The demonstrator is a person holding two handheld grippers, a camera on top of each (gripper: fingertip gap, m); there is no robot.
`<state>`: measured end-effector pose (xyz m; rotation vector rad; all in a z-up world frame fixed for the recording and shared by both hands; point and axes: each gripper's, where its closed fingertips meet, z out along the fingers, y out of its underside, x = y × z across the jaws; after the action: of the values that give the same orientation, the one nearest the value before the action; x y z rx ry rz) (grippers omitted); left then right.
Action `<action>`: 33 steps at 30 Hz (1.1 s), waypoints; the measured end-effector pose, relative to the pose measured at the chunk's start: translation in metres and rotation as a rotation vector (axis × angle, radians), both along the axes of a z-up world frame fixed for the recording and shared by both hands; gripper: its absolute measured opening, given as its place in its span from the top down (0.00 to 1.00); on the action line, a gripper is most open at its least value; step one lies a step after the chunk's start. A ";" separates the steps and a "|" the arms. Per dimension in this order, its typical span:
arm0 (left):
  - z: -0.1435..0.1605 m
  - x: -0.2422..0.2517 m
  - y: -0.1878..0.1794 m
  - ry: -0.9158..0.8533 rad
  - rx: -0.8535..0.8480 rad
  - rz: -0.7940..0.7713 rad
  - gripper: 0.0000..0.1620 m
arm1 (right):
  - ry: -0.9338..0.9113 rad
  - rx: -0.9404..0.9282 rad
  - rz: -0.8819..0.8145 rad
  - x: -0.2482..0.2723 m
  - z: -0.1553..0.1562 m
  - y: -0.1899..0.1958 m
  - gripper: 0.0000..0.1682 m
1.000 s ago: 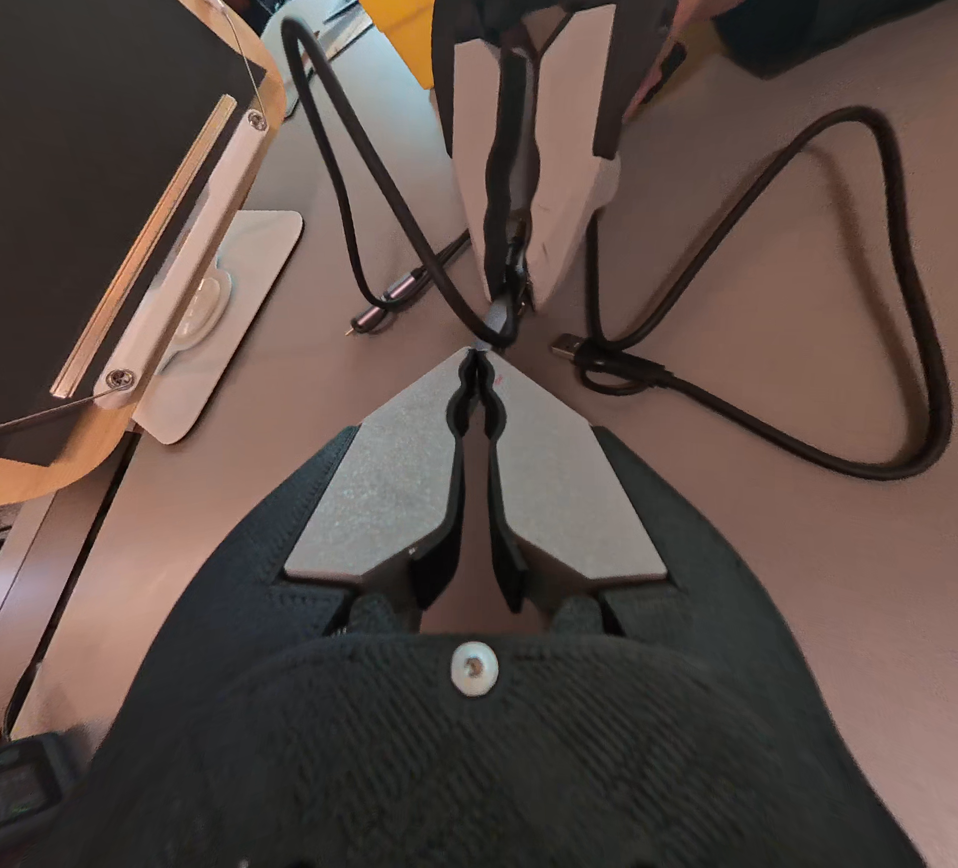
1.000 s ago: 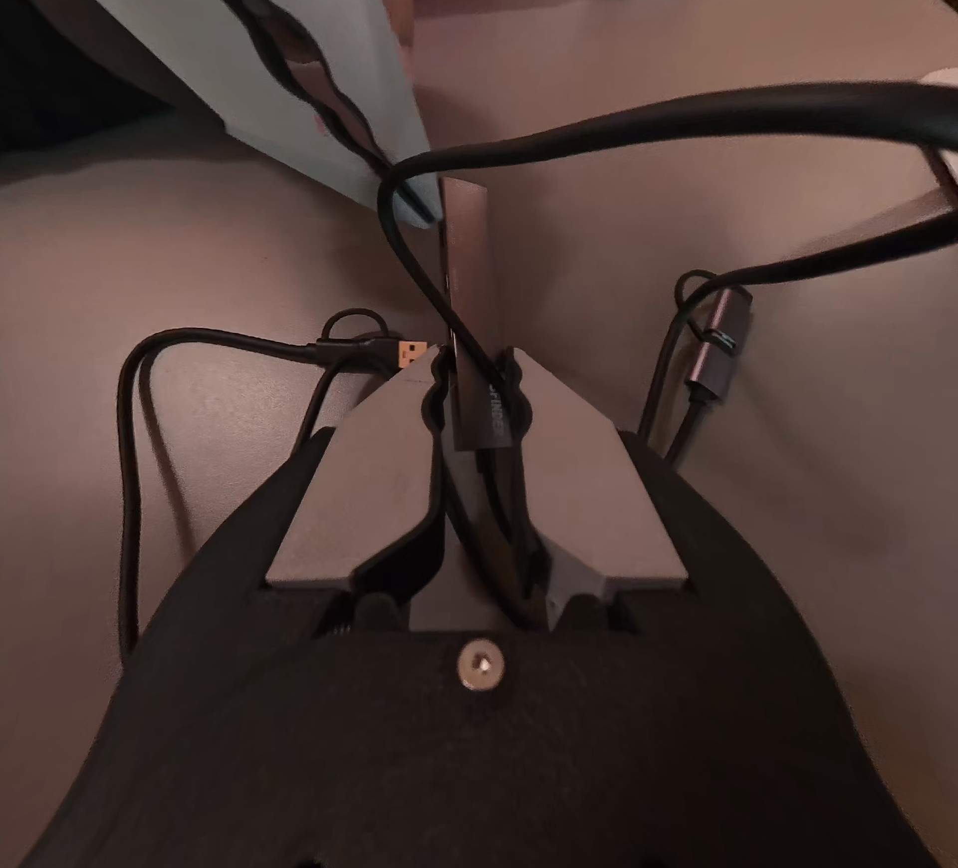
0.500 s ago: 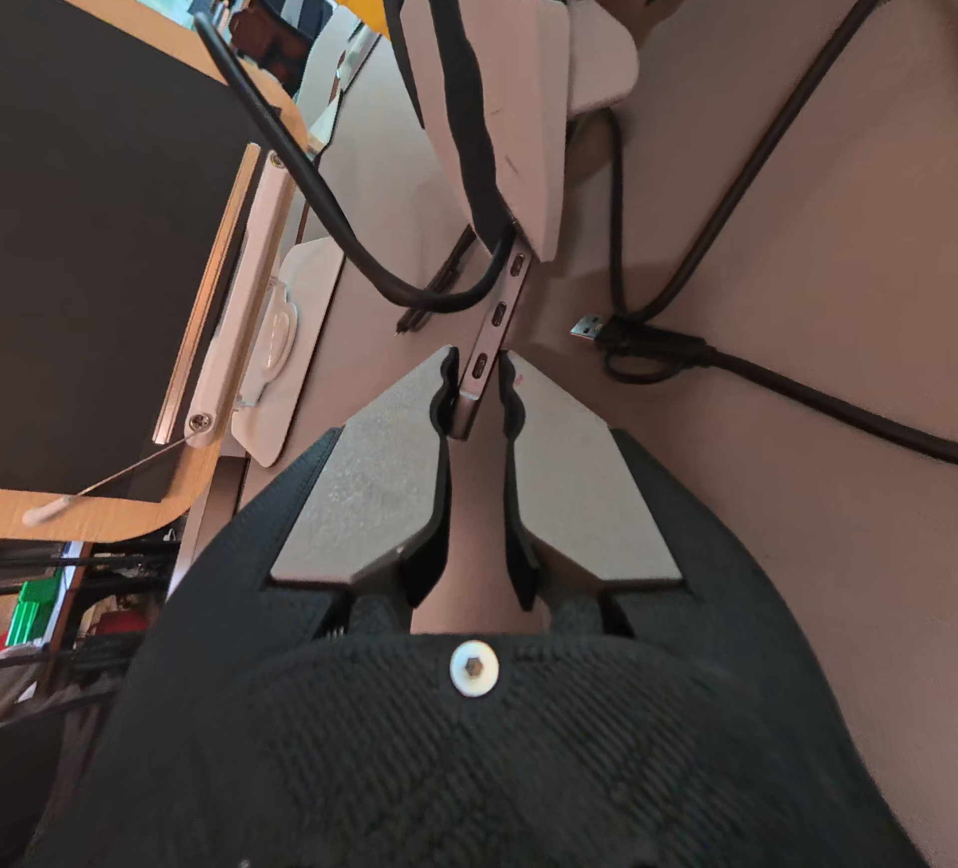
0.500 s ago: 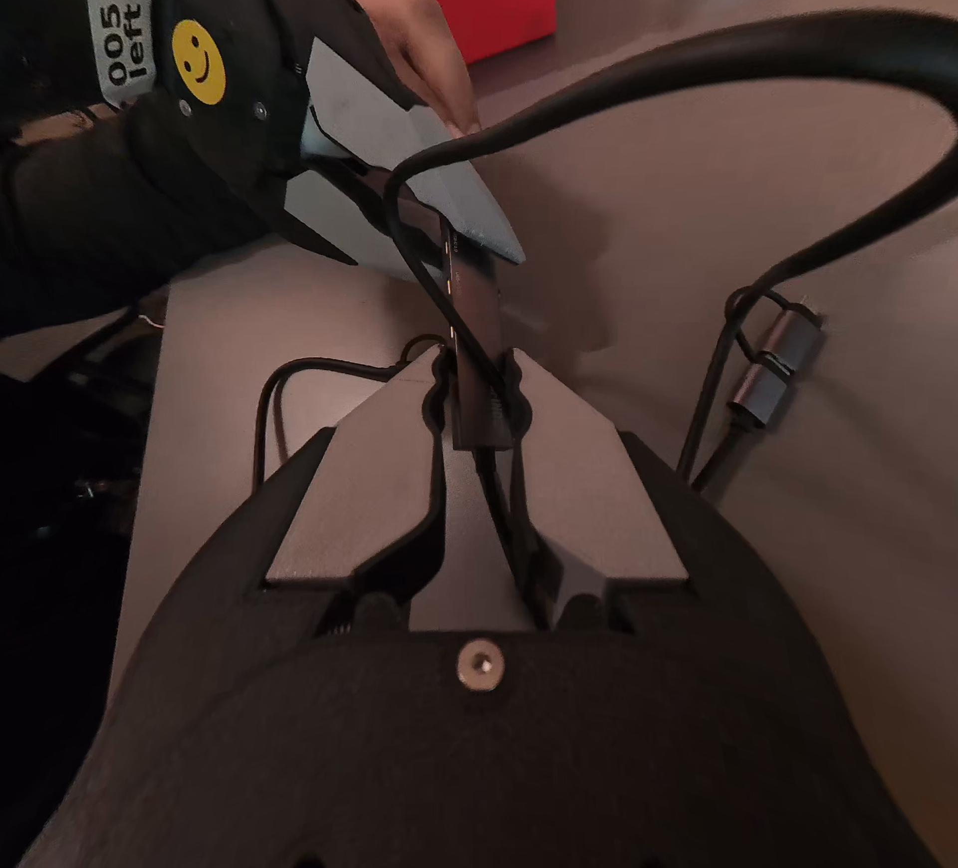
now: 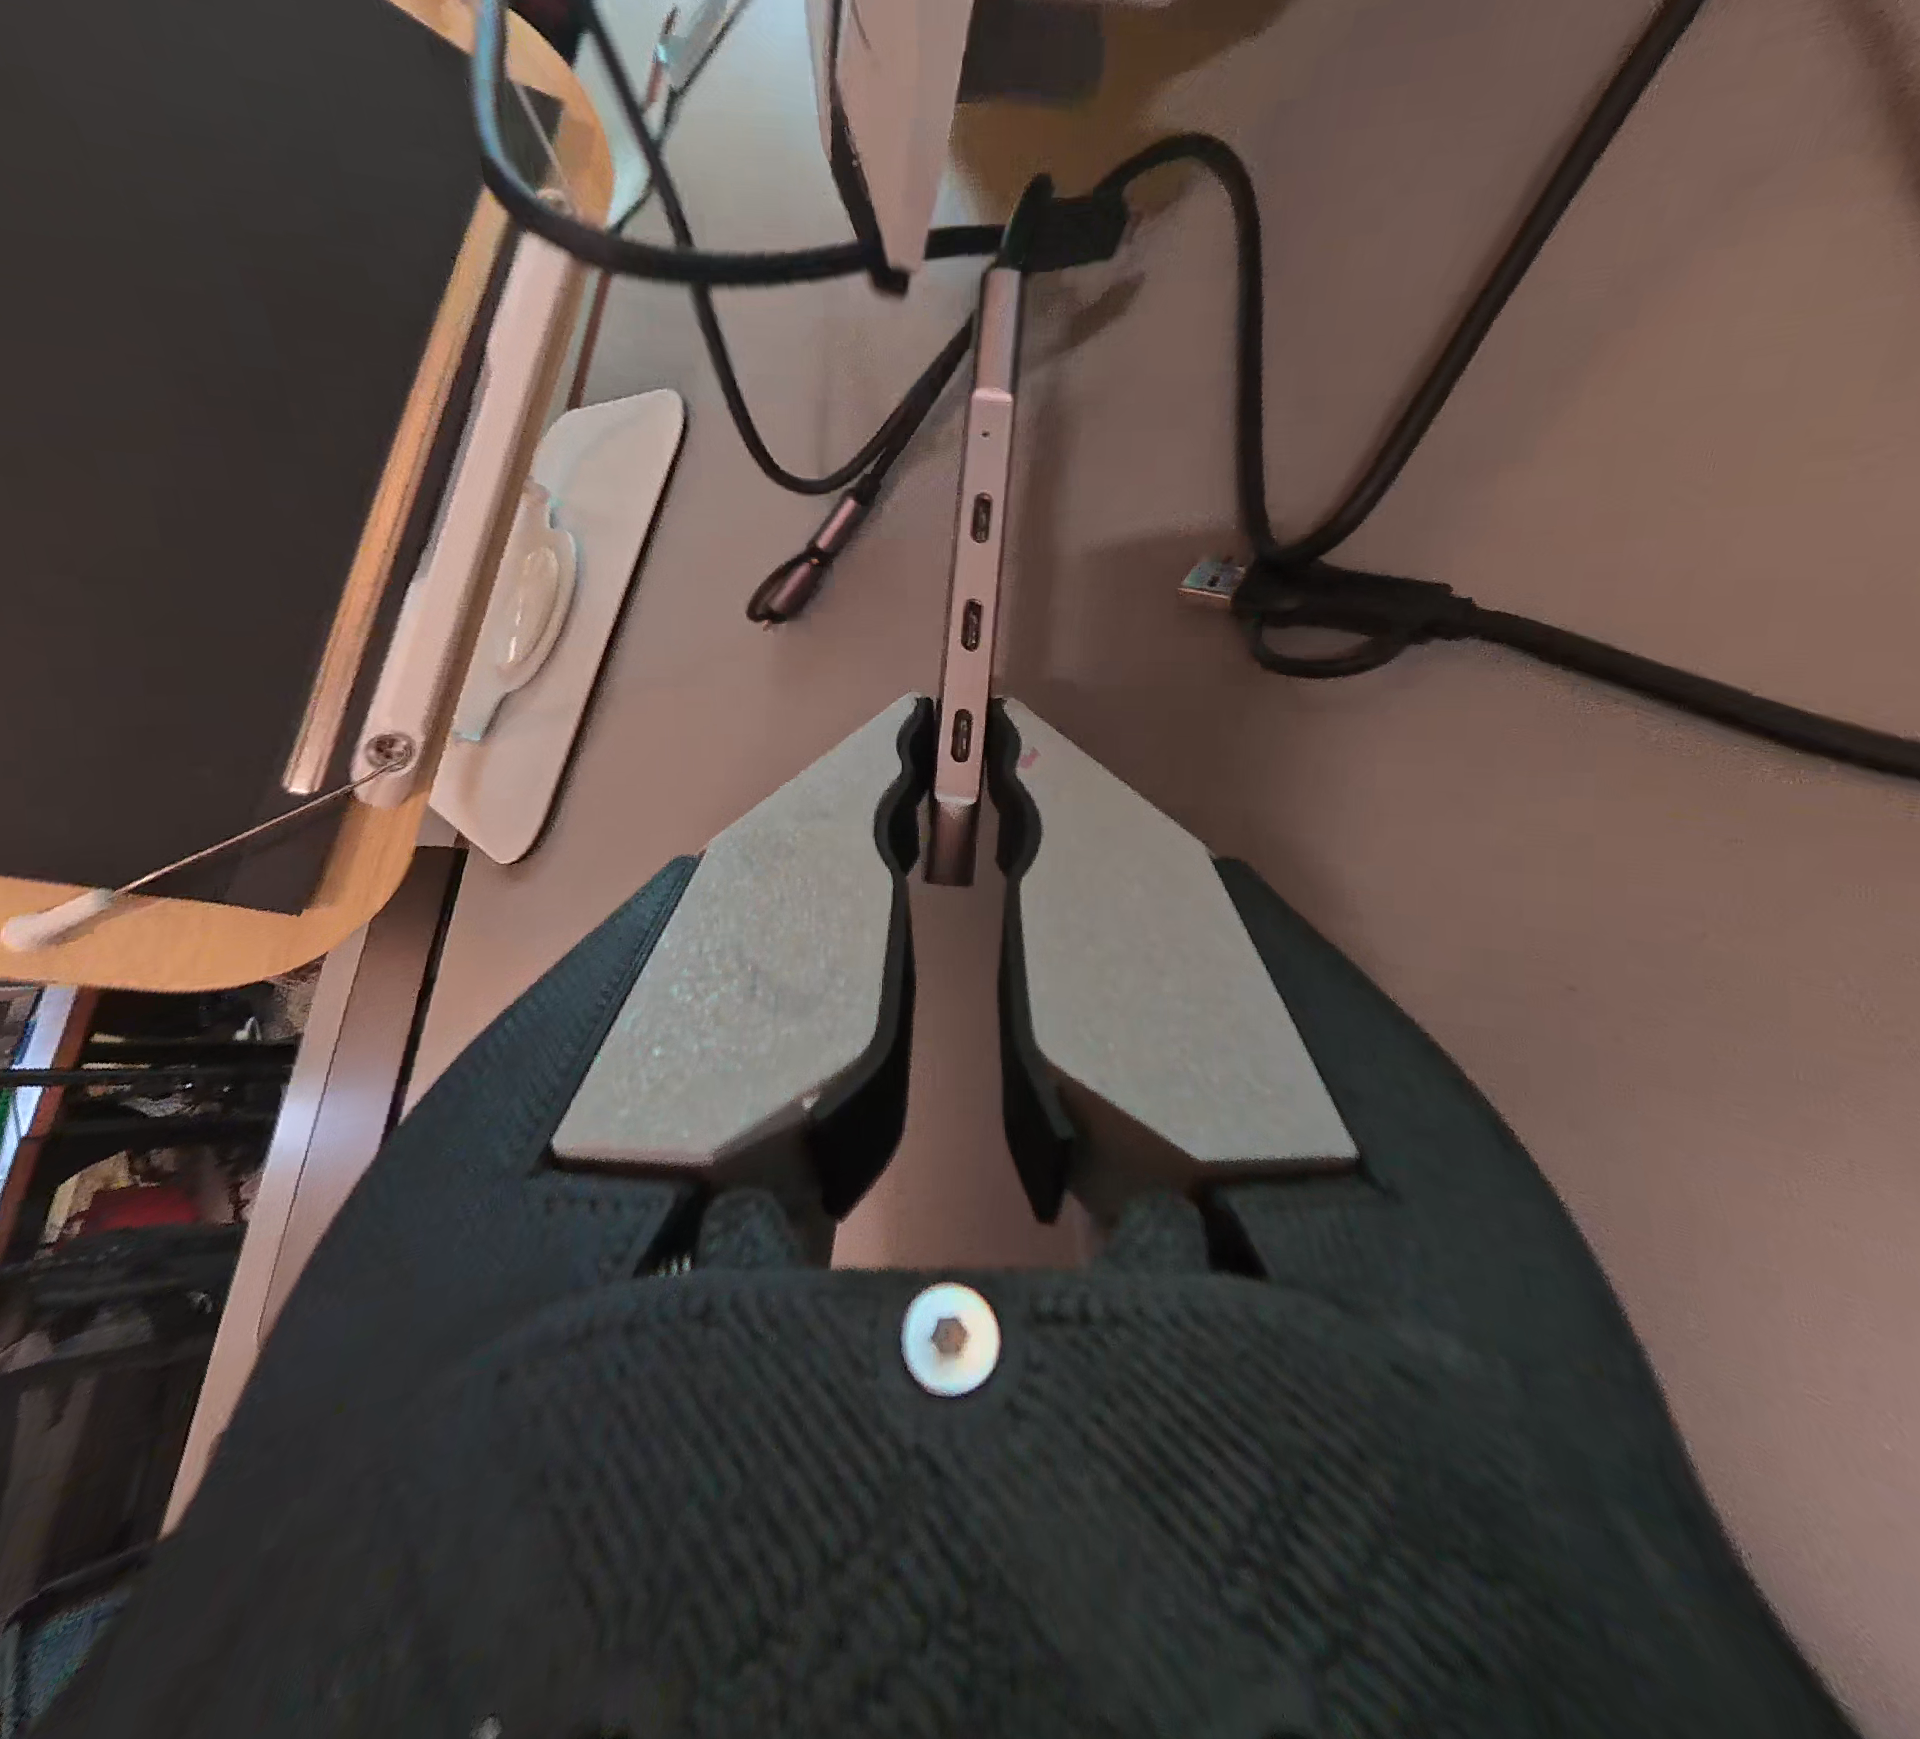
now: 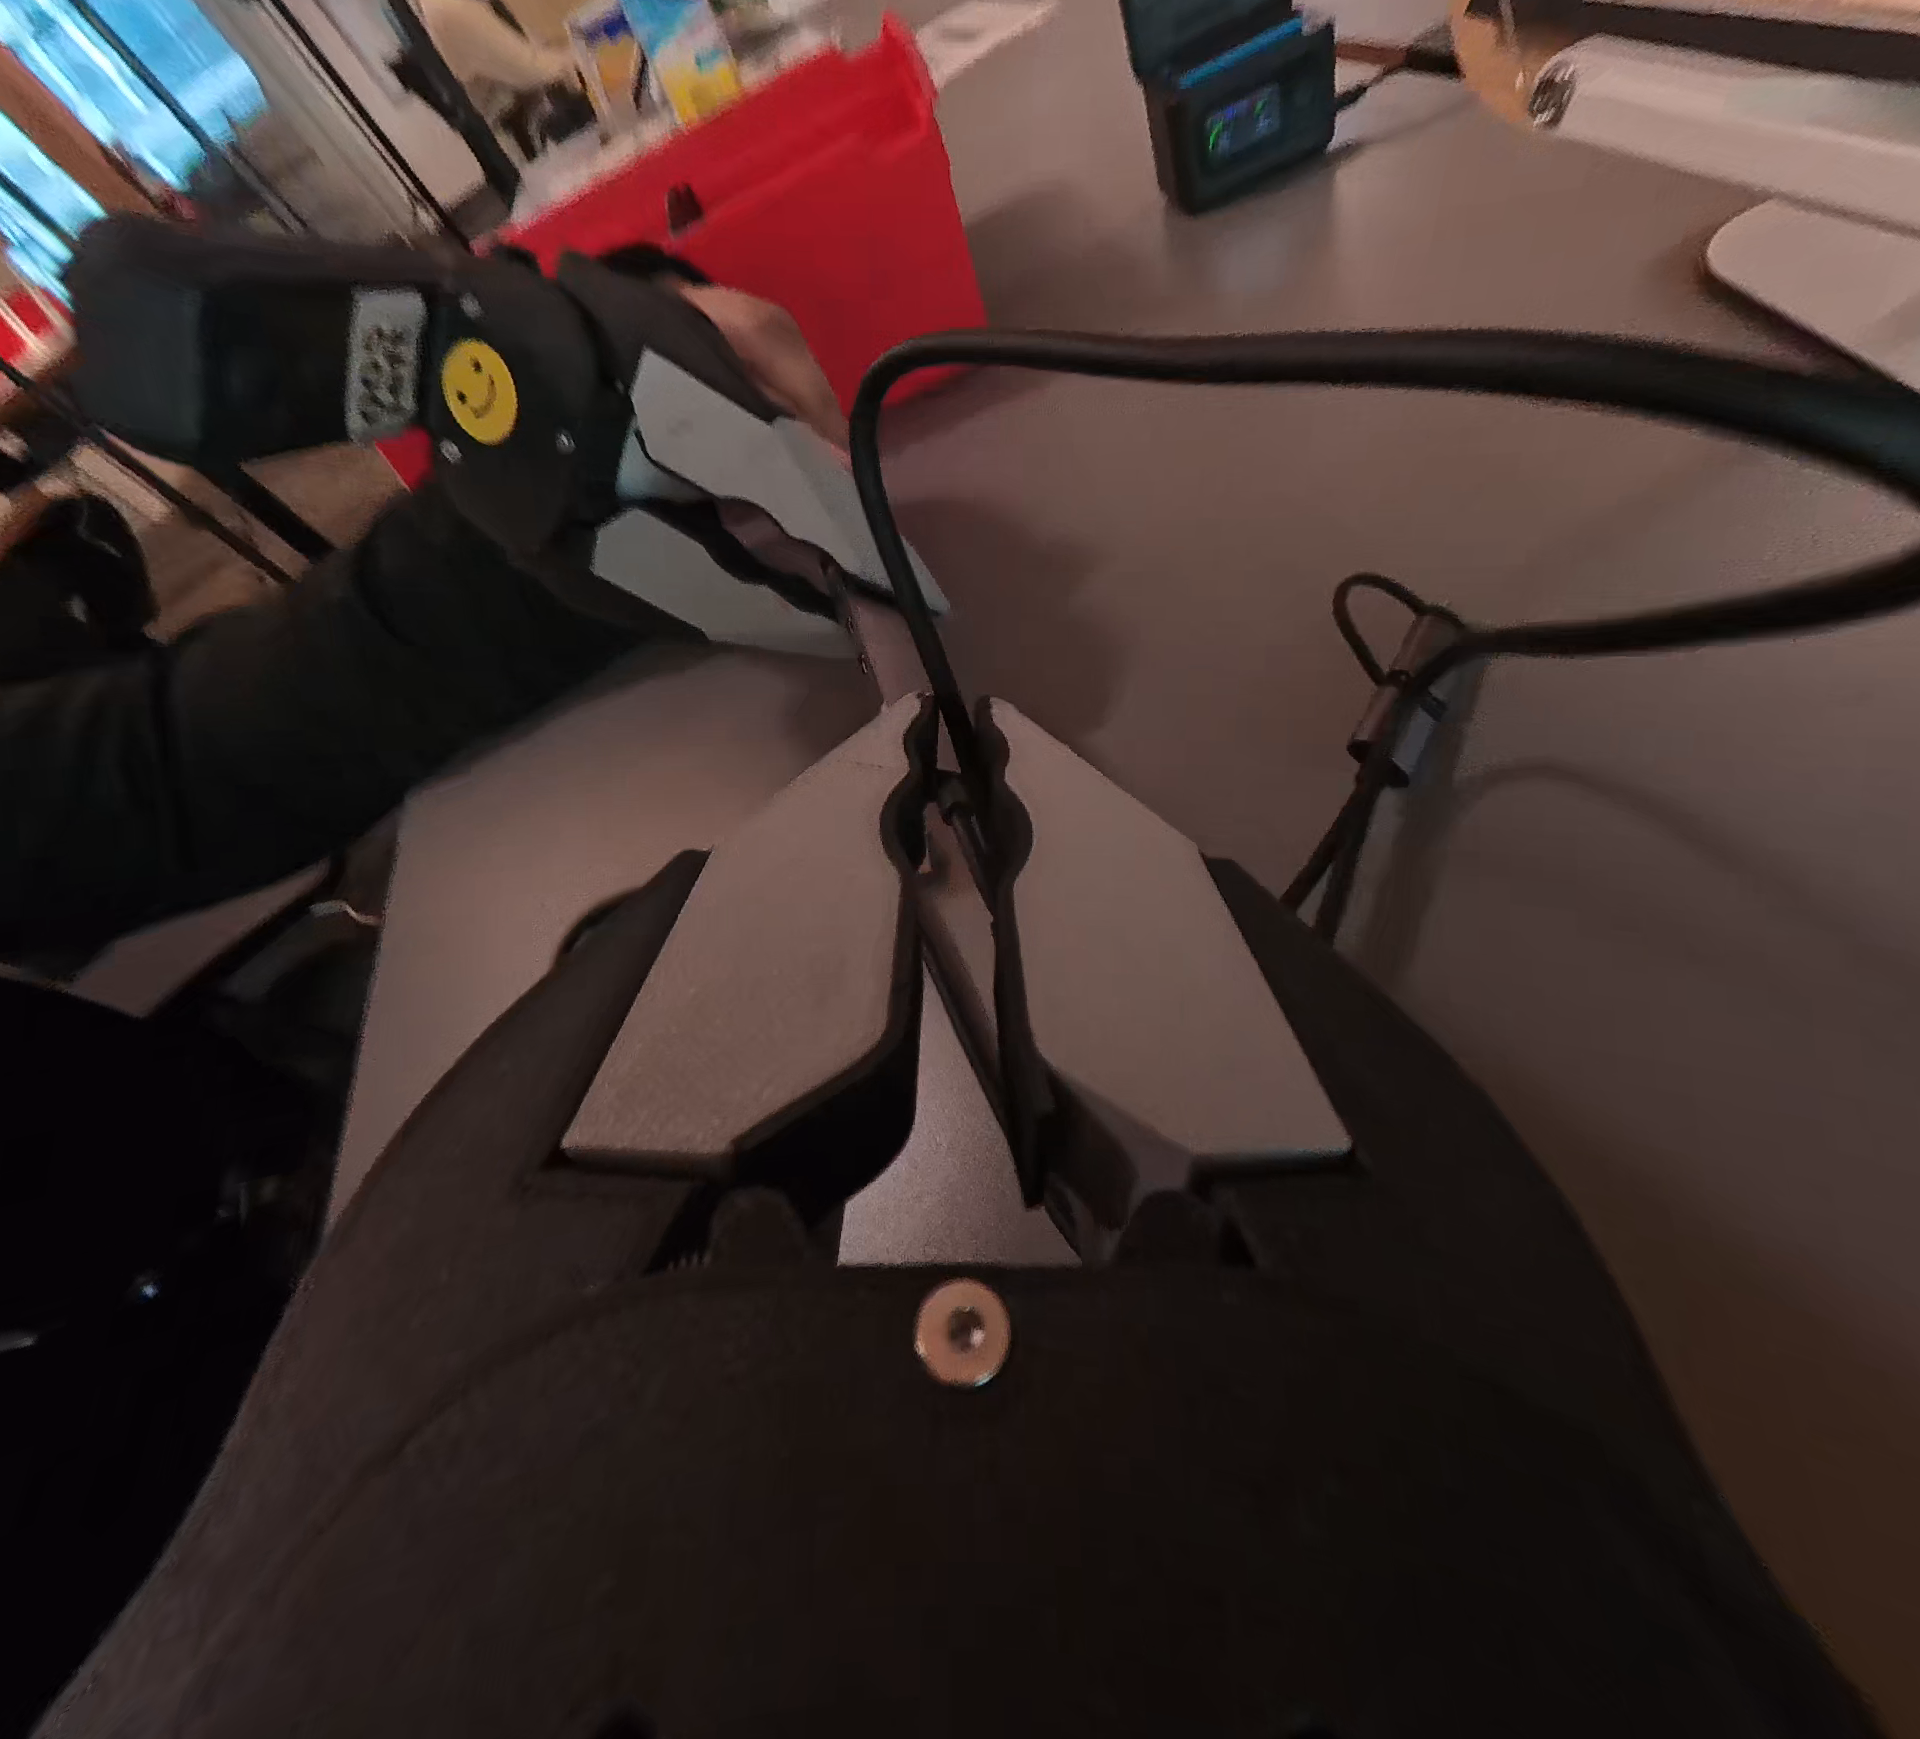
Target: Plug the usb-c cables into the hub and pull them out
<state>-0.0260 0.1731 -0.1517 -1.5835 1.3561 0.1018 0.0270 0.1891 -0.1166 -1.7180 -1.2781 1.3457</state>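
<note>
My left gripper (image 5: 958, 715) is shut on the near end of a slim grey hub (image 5: 982, 484), held edge-up above the table, with three small ports facing me. My right gripper (image 6: 951, 715) is shut on a black cable (image 6: 1351, 359) that loops up and off to the right. In the left wrist view the right gripper (image 5: 891, 268) hangs just left of the hub's far end, with that cable (image 5: 675, 255) in its tip. In the right wrist view the left gripper (image 6: 862, 593) holds the hub (image 6: 888, 663) just ahead of my fingertips.
A cable with grey plugs (image 5: 821, 546) (image 6: 1403, 702) and a black cable with a flat plug (image 5: 1210, 577) lie on the table. A wood-framed black panel (image 5: 208, 339) and a white pad (image 5: 582, 598) stand left. A red bin (image 6: 779, 203) and a small black case (image 6: 1236, 100) stand farther off. My right fingertips sit around 7 cm from my left ones.
My left gripper opened, then closed on the hub's near end. My right gripper let go of the hub's end, kept the black cable, and moved apart from the hub.
</note>
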 end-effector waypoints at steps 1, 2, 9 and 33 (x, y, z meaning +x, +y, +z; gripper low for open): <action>0.004 -0.001 0.000 -0.018 0.008 0.003 0.95 | 0.041 -0.025 -0.007 0.001 0.007 0.002 0.98; 0.007 -0.001 0.001 -0.029 0.015 0.006 0.95 | 0.074 -0.043 -0.015 0.002 0.012 0.003 0.99; 0.019 -0.020 0.015 -0.008 0.095 0.117 0.95 | 0.188 -0.034 -0.130 0.011 0.032 0.024 0.99; -0.008 0.032 -0.010 0.009 -0.129 -0.043 0.95 | 0.206 0.511 -0.014 -0.017 0.052 -0.035 1.00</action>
<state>0.0057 0.1627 -0.1601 -1.6609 1.4270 -0.0053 0.0104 0.1538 -0.0645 -1.2039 -1.3418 1.0384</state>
